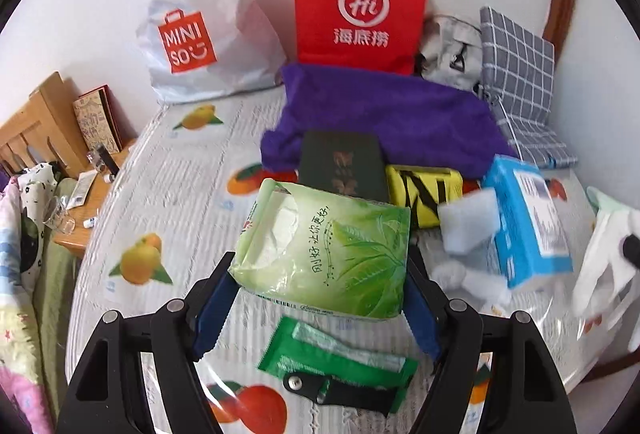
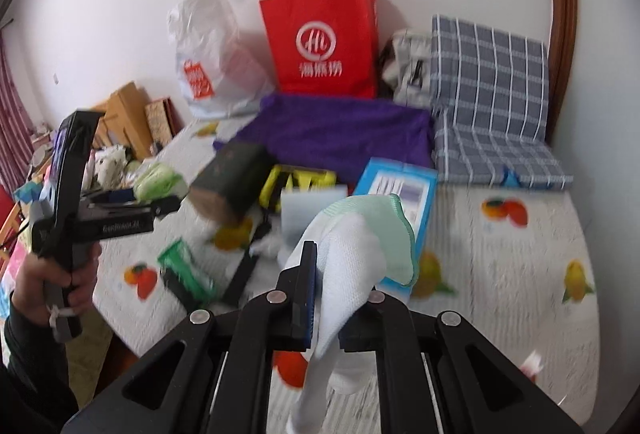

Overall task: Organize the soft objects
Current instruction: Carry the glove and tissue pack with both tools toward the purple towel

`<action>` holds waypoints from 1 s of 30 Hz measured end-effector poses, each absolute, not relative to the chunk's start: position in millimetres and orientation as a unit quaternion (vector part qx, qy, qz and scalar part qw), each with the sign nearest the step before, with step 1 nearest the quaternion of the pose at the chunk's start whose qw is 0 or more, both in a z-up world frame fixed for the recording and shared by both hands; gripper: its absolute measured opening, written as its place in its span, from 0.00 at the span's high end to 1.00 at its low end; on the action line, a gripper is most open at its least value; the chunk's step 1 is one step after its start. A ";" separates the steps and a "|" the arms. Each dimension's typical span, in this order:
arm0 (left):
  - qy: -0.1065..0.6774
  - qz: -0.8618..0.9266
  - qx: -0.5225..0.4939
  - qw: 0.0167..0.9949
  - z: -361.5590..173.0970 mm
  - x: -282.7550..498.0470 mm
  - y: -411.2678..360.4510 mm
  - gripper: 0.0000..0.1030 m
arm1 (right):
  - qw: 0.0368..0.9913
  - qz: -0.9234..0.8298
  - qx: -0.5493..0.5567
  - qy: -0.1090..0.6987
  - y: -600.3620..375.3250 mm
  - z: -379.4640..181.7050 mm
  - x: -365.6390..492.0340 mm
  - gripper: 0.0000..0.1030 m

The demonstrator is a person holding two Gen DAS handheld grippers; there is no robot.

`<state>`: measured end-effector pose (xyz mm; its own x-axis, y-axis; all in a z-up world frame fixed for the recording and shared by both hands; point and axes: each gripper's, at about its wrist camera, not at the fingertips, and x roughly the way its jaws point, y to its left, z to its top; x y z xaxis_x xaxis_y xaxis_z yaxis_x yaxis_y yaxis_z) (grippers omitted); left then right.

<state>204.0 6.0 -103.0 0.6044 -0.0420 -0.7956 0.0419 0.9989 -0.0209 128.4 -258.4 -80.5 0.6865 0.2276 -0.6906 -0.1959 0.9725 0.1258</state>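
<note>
2 tools are over a bed with a fruit-print cover. At the back a purple blanket lies flat in front of a red paper bag and a white plastic bag. A grey checked cushion leans at the right. The left tool is clenched on a green tissue pack, 1 finger on each long side. The pack's long side points away, toward the blanket, and it is held above the bed. The right tool is clenched on a white glove. The glove stands up and down, its green cuff at the top and its other end hanging low. A small green packet lies flat on the bed under the pack.
</note>
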 end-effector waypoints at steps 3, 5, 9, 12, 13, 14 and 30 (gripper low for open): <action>0.440 -0.015 -0.006 0.898 -94.0 219.1 9.8 0.27 | 0.924 0.113 0.022 0.365 -259.4 -66.3 148.3 0.92; 0.438 -0.015 -0.003 0.899 -91.0 227.0 8.9 0.27 | 0.924 0.114 0.026 0.363 -260.8 -61.2 164.4 0.92; 0.436 -0.011 -0.004 0.900 -86.4 251.6 8.3 0.27 | 0.923 0.116 0.037 0.364 -264.6 -57.0 198.8 0.92; 0.437 -0.008 -0.002 0.900 -86.5 270.6 6.6 0.27 | 0.924 0.113 0.031 0.363 -262.7 -58.2 224.2 0.92; 0.437 -0.008 0.000 0.899 -87.1 278.4 5.4 0.27 | 0.925 0.113 0.030 0.363 -262.2 -59.2 232.8 0.92; 0.437 -0.008 0.000 0.899 -88.1 285.3 5.0 0.27 | 0.924 0.114 0.029 0.363 -262.1 -61.2 242.0 0.92; 0.460 -0.020 -0.036 0.887 -115.1 420.3 -14.0 0.27 | 0.912 0.120 0.035 0.389 -266.5 -92.0 390.7 0.92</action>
<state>420.3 -14.0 -115.1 0.5759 -0.0690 -0.8146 0.0029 0.9966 -0.0824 390.7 -266.5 -92.0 0.6676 0.2473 -0.7022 -0.1921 0.9685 0.1585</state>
